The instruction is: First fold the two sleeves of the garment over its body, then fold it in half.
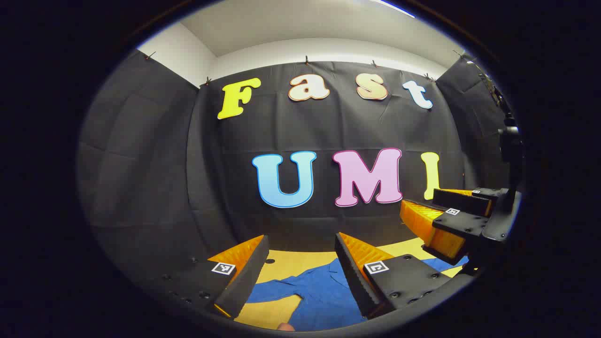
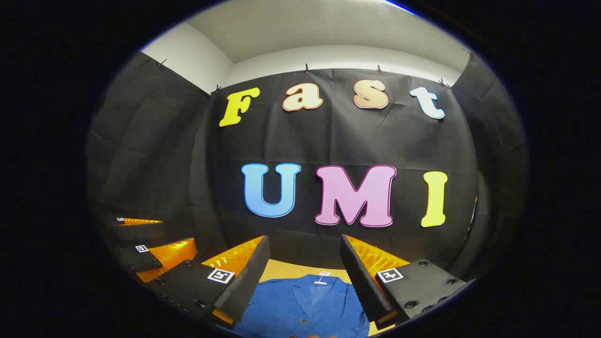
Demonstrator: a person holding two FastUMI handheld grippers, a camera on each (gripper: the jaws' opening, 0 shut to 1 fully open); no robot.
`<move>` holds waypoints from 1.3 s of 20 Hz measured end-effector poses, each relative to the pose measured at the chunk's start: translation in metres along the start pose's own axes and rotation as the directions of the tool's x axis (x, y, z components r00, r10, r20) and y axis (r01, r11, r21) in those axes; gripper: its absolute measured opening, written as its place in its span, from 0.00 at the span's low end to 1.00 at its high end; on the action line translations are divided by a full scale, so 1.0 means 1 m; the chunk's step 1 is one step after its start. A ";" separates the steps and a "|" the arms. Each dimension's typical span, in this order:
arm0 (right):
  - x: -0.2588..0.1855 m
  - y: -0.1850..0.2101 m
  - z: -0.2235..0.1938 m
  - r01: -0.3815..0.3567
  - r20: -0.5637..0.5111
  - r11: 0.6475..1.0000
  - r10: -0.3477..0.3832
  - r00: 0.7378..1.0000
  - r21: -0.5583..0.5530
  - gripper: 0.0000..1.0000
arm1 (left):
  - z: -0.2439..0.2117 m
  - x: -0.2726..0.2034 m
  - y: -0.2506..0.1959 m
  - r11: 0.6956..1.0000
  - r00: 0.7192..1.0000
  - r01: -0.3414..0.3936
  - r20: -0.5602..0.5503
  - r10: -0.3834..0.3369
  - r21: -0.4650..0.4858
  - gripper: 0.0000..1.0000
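A blue button-up garment (image 1: 324,298) lies flat on the yellow table (image 1: 291,263), one sleeve (image 1: 272,290) stretched out to the left in the left gripper view. In the right gripper view the garment (image 2: 305,307) shows its collar and a white tag (image 2: 321,278) at the far end. My left gripper (image 1: 301,240) hangs open above the garment with nothing between its fingers. The right gripper (image 2: 305,239) is also open and holds nothing, over the collar end. Each gripper shows beside the other: the right gripper (image 1: 420,201) at the right, the left gripper (image 2: 177,233) at the left.
The black cloth wall (image 1: 328,126) closes the booth right behind the table's far edge and wraps round both sides. A strip of bare yellow table (image 2: 278,271) shows between the garment's collar and the wall.
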State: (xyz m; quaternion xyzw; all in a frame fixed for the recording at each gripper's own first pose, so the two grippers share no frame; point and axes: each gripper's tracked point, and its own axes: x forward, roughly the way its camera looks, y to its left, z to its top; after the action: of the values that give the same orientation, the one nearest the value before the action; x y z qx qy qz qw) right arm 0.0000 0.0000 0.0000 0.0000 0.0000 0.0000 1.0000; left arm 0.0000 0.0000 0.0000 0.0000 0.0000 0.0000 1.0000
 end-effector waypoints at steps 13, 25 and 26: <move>-0.055 0.010 0.015 0.145 0.033 0.989 -0.144 0.989 -0.002 0.94 | -0.013 -0.057 0.036 0.999 0.999 0.036 0.011 -0.036 0.011 0.82; -0.110 -0.002 0.030 0.310 0.092 0.950 -0.306 0.948 -0.030 0.87 | -0.020 -0.077 0.032 0.987 0.986 0.162 0.048 -0.162 -0.005 0.82; -0.110 -0.005 0.031 0.319 0.089 0.947 -0.315 0.945 -0.032 0.94 | -0.020 -0.075 0.029 0.985 0.984 0.174 0.051 -0.173 -0.011 0.82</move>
State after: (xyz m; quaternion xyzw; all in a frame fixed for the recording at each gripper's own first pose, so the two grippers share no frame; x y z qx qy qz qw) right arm -0.1099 -0.0047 0.0306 -0.0231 -0.0414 -0.1607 0.9859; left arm -0.0755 0.0289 -0.0197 -0.0076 -0.0247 -0.0871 0.9959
